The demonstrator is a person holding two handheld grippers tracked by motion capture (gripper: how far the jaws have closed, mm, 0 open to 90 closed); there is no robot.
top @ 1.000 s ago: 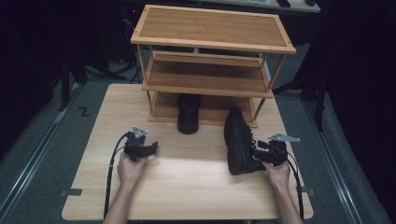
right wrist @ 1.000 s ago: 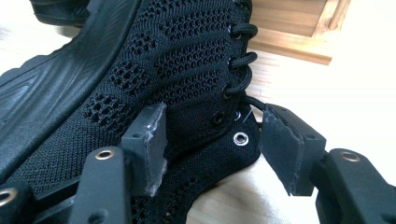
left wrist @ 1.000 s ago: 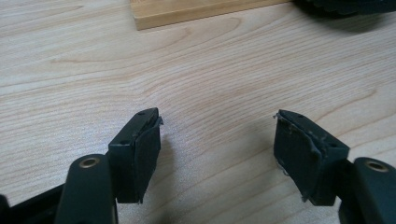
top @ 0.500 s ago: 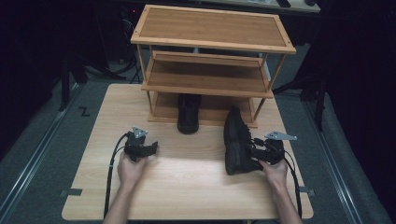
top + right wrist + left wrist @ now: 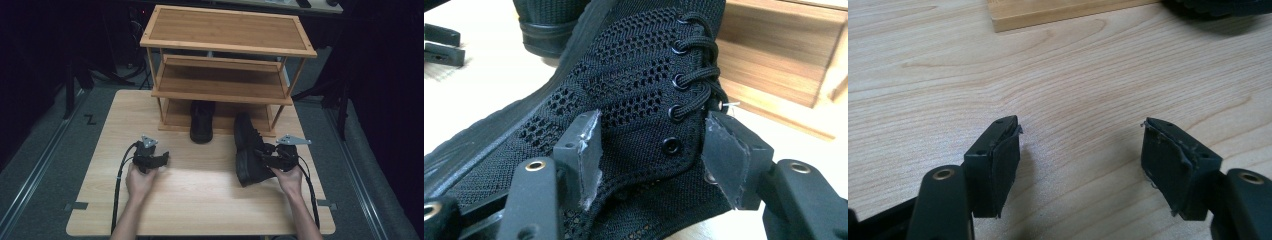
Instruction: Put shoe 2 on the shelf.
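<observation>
Fingers of the right gripper (image 5: 651,150) stand apart on either side of the black boot's (image 5: 250,150) ankle collar, pads not visibly pressing. That boot lies on the table (image 5: 200,200) in front of the rack (image 5: 225,65), toe toward its lower shelf. Left gripper (image 5: 1080,160) spread wide over bare wood, empty. Second boot (image 5: 202,122) already sits on the bottom shelf (half done, by my reckoning). Remaining: close on the collar, lift, and seat this boot beside its mate.

Each black gripper, the left gripper (image 5: 161,160) and the right gripper (image 5: 265,155), carries a grey three-cornered plate, brass-ringed rivets, scuffed pads and a trailing black cable; forearms are bare.
</observation>
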